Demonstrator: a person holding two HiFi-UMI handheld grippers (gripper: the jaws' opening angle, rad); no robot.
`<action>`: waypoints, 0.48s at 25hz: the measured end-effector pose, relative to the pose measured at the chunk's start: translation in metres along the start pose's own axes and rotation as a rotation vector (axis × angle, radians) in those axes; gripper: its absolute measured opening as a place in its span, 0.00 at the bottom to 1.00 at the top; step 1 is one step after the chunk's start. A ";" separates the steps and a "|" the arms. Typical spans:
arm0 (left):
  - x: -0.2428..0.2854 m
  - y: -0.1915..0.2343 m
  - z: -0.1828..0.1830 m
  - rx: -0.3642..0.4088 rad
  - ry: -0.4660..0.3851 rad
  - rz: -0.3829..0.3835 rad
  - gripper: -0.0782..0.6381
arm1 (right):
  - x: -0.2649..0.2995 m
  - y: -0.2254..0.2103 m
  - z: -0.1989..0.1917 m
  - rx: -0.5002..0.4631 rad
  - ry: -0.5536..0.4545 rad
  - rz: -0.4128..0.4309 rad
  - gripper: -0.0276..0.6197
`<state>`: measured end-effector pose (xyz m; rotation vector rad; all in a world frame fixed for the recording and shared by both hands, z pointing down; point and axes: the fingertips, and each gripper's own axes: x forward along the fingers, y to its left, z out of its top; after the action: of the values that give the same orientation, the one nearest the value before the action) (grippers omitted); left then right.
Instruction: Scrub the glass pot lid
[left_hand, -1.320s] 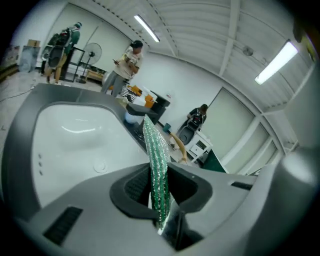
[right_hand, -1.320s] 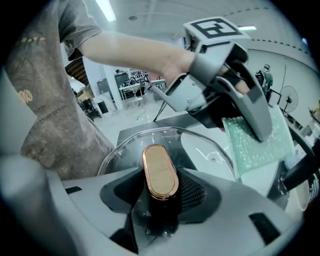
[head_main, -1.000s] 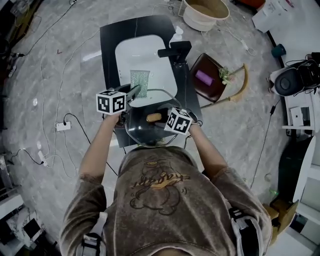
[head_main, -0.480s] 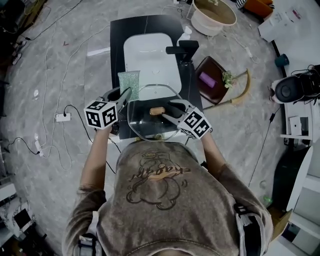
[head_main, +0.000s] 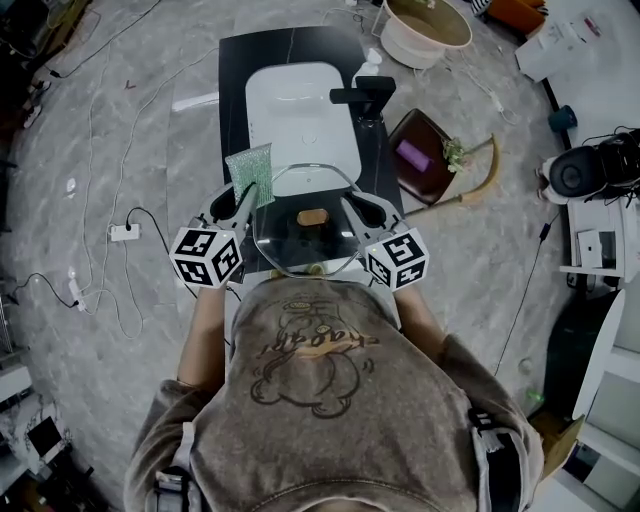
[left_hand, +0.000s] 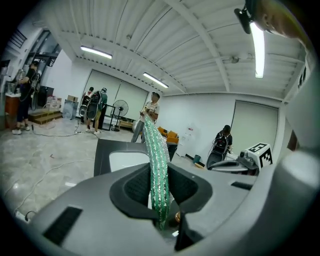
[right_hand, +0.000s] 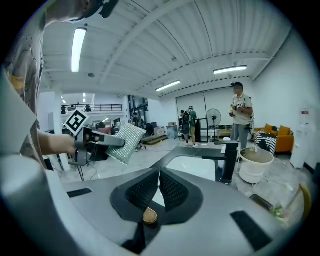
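Between left tongs (left_hand: 159, 175), cloth (left_hand: 155, 145), overhead, glass lid (head_main: 298, 243)

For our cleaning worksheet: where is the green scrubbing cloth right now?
Head view, left of centre: the green cloth is pinched in the left gripper, beside the left edge of the glass lid, near the white sink.

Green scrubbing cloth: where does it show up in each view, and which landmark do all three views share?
Head view: the green scrubbing cloth is left of centre, just above the left gripper that clamps it.
Left gripper view: centre of the picture, standing upright between the jaws.
Right gripper view: left of centre, looking silvery.
Shared landmark: the white sink basin.
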<state>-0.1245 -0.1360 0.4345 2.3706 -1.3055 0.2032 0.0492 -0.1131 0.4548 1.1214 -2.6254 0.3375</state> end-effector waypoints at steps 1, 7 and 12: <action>-0.001 -0.001 0.002 0.007 -0.009 0.005 0.22 | -0.002 0.000 0.003 0.001 -0.013 -0.003 0.09; -0.007 -0.001 0.010 0.064 -0.082 0.063 0.22 | -0.009 -0.006 0.012 0.015 -0.073 -0.076 0.09; -0.010 0.000 0.007 0.163 -0.154 0.118 0.22 | -0.007 -0.011 0.011 0.020 -0.112 -0.130 0.09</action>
<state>-0.1300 -0.1312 0.4249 2.4871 -1.5574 0.1704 0.0606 -0.1192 0.4431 1.3467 -2.6320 0.2829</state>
